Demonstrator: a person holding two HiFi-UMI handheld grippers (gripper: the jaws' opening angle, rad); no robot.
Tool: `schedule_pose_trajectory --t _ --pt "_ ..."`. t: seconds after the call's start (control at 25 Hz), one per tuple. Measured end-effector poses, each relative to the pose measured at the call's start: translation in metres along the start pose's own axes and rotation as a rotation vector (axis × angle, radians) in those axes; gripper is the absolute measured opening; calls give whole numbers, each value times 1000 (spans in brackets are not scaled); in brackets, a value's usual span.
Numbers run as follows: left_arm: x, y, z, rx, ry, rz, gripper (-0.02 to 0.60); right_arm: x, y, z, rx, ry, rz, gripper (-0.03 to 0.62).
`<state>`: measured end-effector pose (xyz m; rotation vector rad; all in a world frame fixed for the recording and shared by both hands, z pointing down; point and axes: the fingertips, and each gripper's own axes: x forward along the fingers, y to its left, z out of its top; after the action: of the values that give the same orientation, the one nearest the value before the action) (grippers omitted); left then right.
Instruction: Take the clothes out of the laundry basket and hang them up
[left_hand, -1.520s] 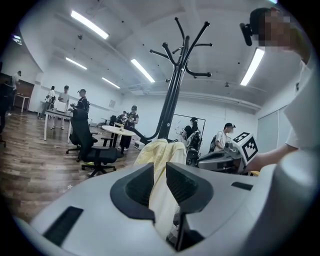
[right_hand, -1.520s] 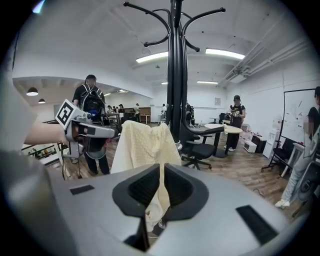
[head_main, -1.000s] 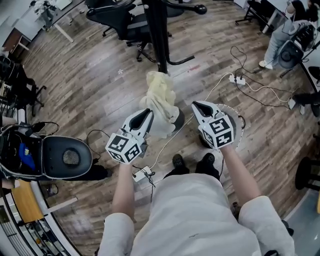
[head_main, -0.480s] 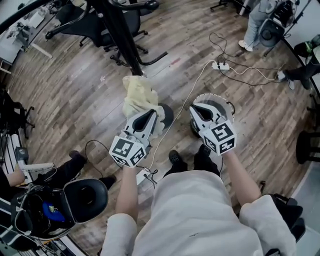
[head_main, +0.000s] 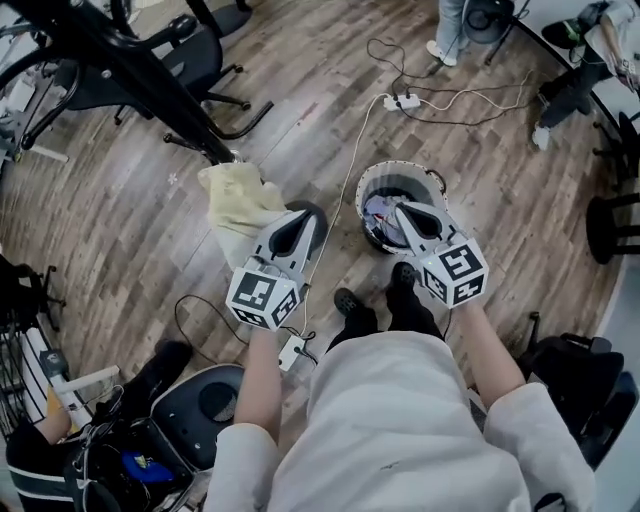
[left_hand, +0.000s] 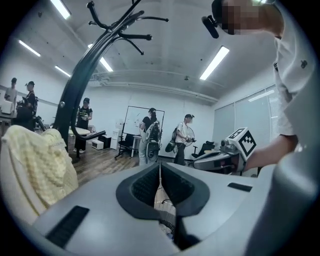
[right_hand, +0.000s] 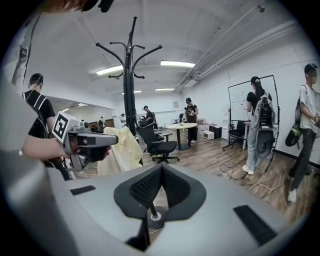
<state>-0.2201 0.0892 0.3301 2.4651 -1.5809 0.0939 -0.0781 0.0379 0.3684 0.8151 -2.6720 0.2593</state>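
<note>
With the left gripper (head_main: 300, 219) and right gripper (head_main: 403, 211) both closed and empty, the clothes (head_main: 381, 211) in the laundry basket (head_main: 400, 165) look soft and light, best pinched at a raised fold

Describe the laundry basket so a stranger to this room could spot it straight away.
Find the black coat stand at the head view's upper left, with a pale yellow garment by its base. To the right on the wood floor stands the laundry basket, just ahead of the person's feet: the only round, pale-rimmed tub, holding clothes.
</note>
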Motion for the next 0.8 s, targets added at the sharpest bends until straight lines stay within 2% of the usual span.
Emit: schedule_pose_trajectory --t 0.4,0.6,0.8 --pt "51 -31 -12 11 78 -110 28 -39 -58 -19 105 7 -155 6" --pt "79 -53 -22 9 114 -148 28 -53 -81 -32 118 18 -181 6" --pt "109 -71 -32 -7 149 -154 28 -63 -109 -44 138 32 -182 6"
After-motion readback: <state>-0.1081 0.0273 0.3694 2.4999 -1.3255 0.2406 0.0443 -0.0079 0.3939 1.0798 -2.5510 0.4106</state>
